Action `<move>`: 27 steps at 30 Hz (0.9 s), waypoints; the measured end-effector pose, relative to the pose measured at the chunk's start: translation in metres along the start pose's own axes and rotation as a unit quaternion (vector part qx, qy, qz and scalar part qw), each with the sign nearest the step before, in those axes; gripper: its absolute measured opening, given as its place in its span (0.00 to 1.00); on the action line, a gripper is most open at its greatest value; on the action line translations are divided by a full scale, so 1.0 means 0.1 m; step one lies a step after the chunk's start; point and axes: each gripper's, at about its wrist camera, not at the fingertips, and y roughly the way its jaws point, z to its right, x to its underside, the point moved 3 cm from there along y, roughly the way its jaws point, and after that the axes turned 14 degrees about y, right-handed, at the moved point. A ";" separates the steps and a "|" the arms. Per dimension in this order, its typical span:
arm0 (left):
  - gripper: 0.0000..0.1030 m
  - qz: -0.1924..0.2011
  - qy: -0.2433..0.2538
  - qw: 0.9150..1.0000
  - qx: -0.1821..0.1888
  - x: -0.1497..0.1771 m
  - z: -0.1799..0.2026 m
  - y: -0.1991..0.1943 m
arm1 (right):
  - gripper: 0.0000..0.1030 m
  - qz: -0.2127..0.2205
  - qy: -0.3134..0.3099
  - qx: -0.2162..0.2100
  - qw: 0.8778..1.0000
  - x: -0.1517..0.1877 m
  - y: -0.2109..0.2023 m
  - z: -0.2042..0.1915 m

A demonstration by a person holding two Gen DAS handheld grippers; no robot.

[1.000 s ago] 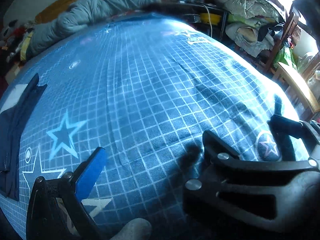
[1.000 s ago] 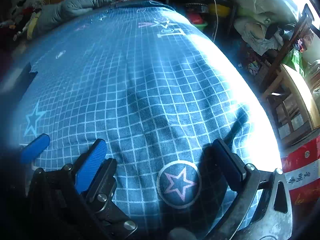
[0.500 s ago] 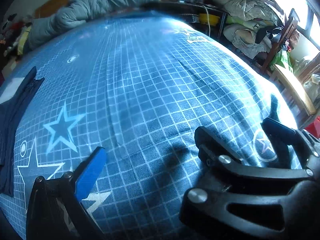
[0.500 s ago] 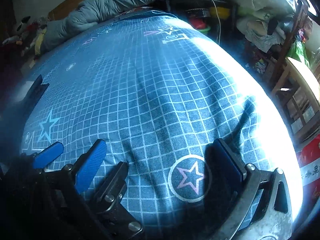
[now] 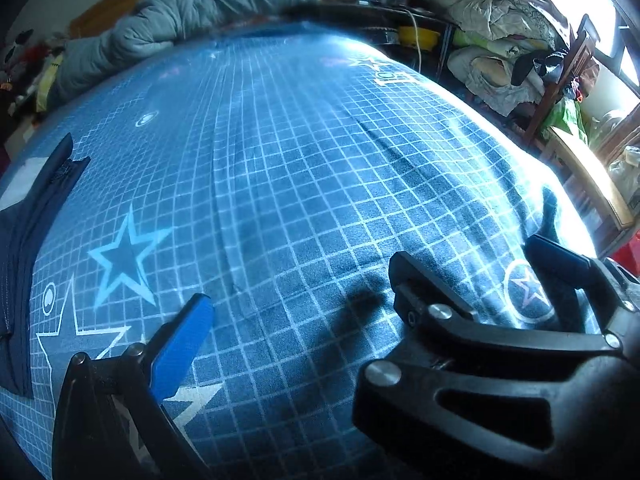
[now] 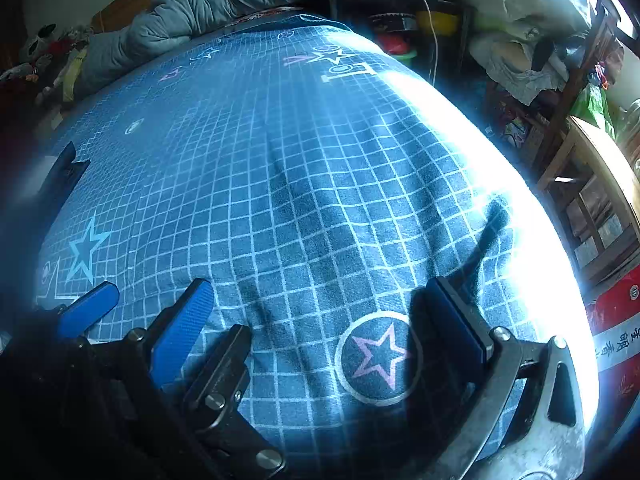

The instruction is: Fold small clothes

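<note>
A dark navy garment (image 5: 24, 240) with a white patch lies flat at the left edge of the blue grid-and-star bedsheet (image 5: 300, 160); the right wrist view shows only a corner of the garment (image 6: 64, 172). My left gripper (image 5: 368, 272) hovers low over the sheet, open and empty, well right of the garment. My right gripper (image 6: 318, 284) is also open and empty, above a circled pink star print (image 6: 378, 358). The two grippers sit side by side with fingers interleaved: the left gripper's blue pad (image 6: 88, 308) shows to the left of mine.
A rolled grey quilt (image 5: 180, 24) lies along the bed's far end. Piled laundry and shelves (image 5: 500, 40) stand at the back right. A wooden chair (image 6: 592, 184) and a red box (image 6: 616, 328) stand beside the bed's right edge.
Both views have drawn back and tipped up slightly, showing more of the far bed. Both grippers stay open and empty; the garment has not moved.
</note>
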 end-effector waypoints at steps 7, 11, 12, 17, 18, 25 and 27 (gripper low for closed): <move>1.00 0.000 0.000 1.000 0.000 0.00 0.00 0.00 | 1.00 0.001 0.001 0.000 1.000 0.01 0.02 -0.01; 1.00 0.000 0.000 1.000 0.000 0.00 0.00 0.01 | 1.00 0.001 0.001 0.000 1.000 0.01 0.03 -0.01; 1.00 0.000 0.000 1.000 0.000 0.00 0.00 0.01 | 1.00 0.001 0.001 0.000 1.000 0.02 0.03 -0.01; 1.00 0.001 0.000 1.000 0.000 0.01 0.00 0.01 | 1.00 0.002 0.001 0.000 1.000 0.02 0.04 -0.01; 1.00 0.001 0.000 1.000 -0.001 0.01 0.00 0.01 | 1.00 0.002 0.001 0.000 1.000 0.02 0.04 -0.01; 1.00 0.001 0.000 1.000 -0.001 0.00 0.00 0.01 | 1.00 0.002 0.002 0.001 1.000 0.02 0.05 -0.01; 1.00 0.001 0.000 1.000 -0.001 0.00 0.00 0.01 | 1.00 0.002 0.002 0.001 1.000 0.03 0.05 -0.01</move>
